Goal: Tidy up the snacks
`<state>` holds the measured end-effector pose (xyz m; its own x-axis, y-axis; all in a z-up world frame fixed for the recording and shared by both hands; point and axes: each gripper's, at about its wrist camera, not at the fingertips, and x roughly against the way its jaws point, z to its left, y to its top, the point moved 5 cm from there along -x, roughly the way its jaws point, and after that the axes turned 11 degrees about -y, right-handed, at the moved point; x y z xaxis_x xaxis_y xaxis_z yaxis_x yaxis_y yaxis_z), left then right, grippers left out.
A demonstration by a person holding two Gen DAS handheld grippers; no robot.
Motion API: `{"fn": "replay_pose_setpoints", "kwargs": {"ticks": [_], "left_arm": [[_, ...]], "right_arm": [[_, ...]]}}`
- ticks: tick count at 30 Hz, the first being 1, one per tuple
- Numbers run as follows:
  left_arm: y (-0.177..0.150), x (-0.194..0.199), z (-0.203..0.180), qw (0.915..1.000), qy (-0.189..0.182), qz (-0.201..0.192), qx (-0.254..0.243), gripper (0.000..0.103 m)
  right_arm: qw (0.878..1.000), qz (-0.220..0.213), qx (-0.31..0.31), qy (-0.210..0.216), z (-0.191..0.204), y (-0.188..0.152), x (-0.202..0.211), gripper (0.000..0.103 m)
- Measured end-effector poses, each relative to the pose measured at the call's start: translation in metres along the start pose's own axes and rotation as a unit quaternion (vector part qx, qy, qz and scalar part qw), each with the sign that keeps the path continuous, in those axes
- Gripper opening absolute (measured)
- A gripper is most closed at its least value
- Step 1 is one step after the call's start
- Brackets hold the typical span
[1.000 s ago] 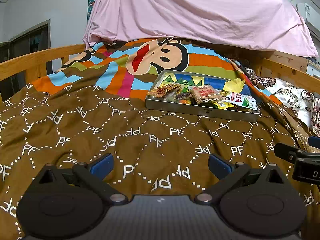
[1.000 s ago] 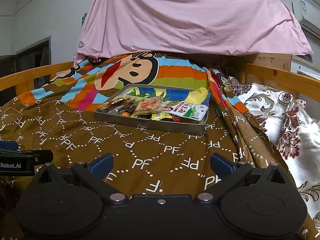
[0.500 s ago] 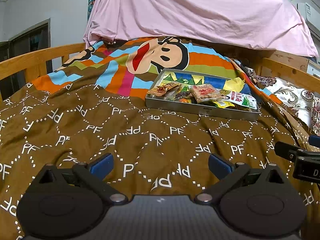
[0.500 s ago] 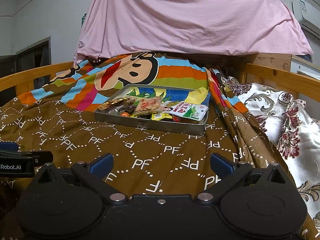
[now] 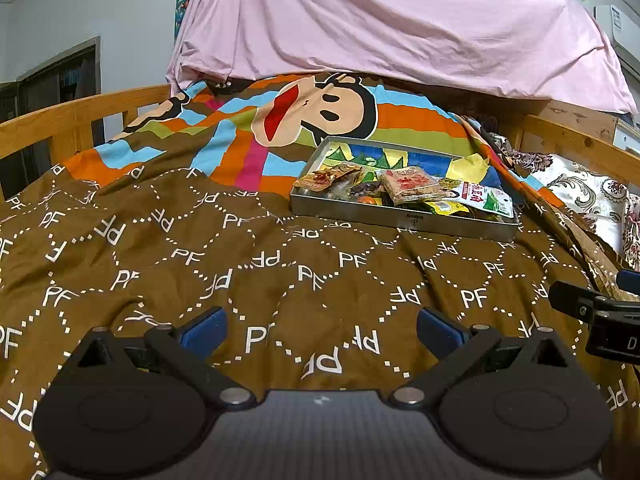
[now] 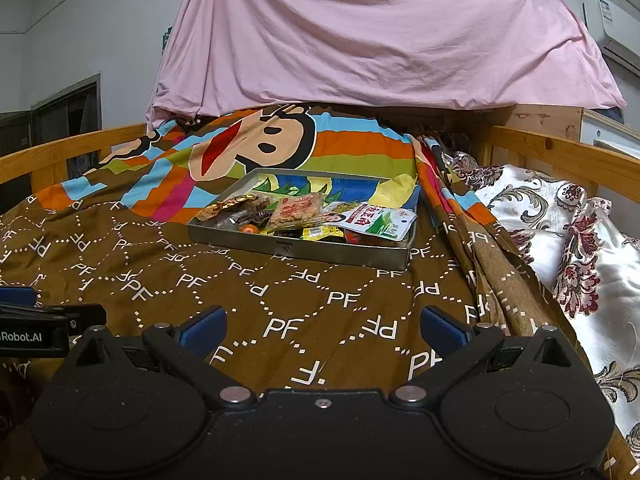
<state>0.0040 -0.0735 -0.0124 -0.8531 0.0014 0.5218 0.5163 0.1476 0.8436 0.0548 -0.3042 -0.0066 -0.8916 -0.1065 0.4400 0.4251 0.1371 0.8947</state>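
Observation:
A shallow metal tray (image 5: 404, 222) (image 6: 296, 249) sits on the bed's brown quilt, holding several snack packets: a red-printed square packet (image 5: 412, 184) (image 6: 298, 210), a green-and-white packet (image 5: 480, 198) (image 6: 380, 222) hanging over the tray's right rim, and a brown packet (image 5: 326, 176) (image 6: 230, 206) at its left. My left gripper (image 5: 320, 326) is open and empty, low over the quilt well in front of the tray. My right gripper (image 6: 322, 326) is also open and empty, equally short of the tray.
The brown PF-patterned quilt (image 5: 200, 248) covers the bed, with a striped cartoon-monkey panel (image 5: 312, 108) behind the tray. Wooden rails (image 5: 72, 116) (image 6: 568, 156) run along both sides. A floral white cover (image 6: 560, 240) lies to the right. Pink cloth (image 6: 360, 40) hangs behind.

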Motion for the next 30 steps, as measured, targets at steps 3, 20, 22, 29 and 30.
{"fn": "replay_pose_setpoints", "kwargs": {"ticks": [3, 20, 22, 29, 30], "left_arm": [[0.0001, 0.0000, 0.0000, 1.0000, 0.000, 0.001, 0.000, 0.103], [-0.0030, -0.0013, 0.0001, 1.0000, -0.001, 0.002, 0.001, 0.103], [-0.0032, -0.0012, 0.0000, 1.0000, -0.001, 0.003, 0.001, 0.103], [-0.0032, -0.0013, -0.0002, 1.0000, -0.001, 0.002, 0.001, 0.103], [-0.0041, -0.0010, -0.0005, 1.0000, -0.001, 0.003, 0.001, 0.103]], "right_arm": [[1.000, 0.000, 0.000, 0.000, 0.0000, 0.0000, 0.0002, 0.102], [1.000, 0.000, 0.000, 0.000, 0.0000, 0.0001, 0.0001, 0.102], [1.000, 0.000, 0.000, 0.000, 0.0000, 0.0000, -0.0002, 0.102], [1.000, 0.000, 0.000, 0.000, -0.0002, 0.0001, -0.0004, 0.102], [1.000, 0.000, 0.000, 0.000, -0.0001, 0.0001, -0.0001, 0.102]]}}
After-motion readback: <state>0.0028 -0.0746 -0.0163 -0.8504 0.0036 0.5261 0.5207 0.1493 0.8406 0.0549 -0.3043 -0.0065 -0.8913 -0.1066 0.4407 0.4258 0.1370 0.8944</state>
